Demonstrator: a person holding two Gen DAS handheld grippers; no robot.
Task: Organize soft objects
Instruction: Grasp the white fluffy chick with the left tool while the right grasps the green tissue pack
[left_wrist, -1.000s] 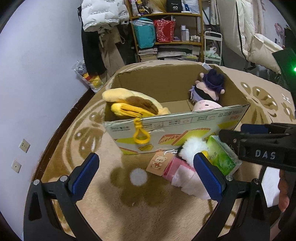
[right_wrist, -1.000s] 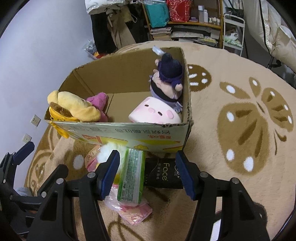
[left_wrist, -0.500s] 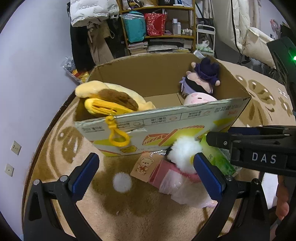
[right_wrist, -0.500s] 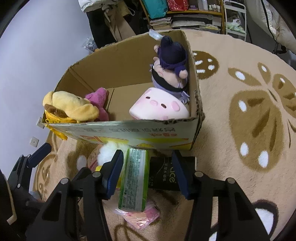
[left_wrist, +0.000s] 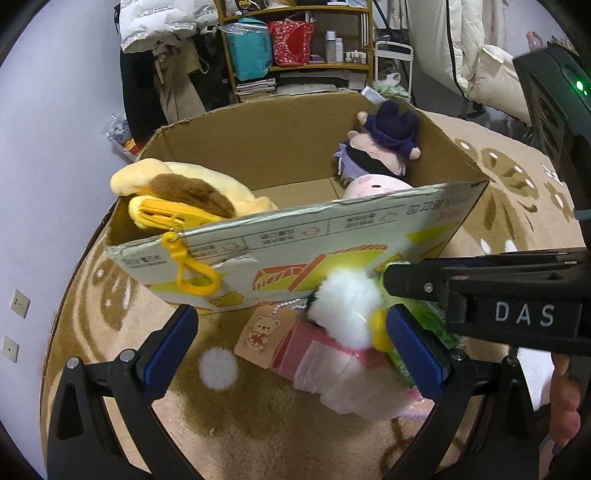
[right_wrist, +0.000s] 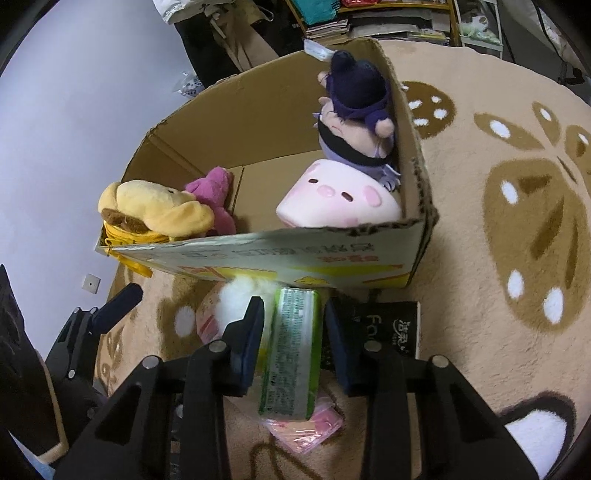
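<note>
The right gripper (right_wrist: 293, 330) had narrowed around, not visibly clamped, the green tissue pack (right_wrist: 291, 350) lying just before the cardboard box (right_wrist: 295, 264). Light and compressible; grip mid-length. The left gripper (left_wrist: 295, 350) stood wide open, empty.

Box (right_wrist: 413, 192) middle floor bare — plush toys (right_wrist: 340, 199) crowd both ends, front wall (left_wrist: 332, 240) blocks low approach.

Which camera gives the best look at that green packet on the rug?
The right wrist view: the green packet lies lengthwise between the right gripper's fingers, printed face up. In the left wrist view only a green sliver shows behind the right gripper and fluffy toy.
</note>
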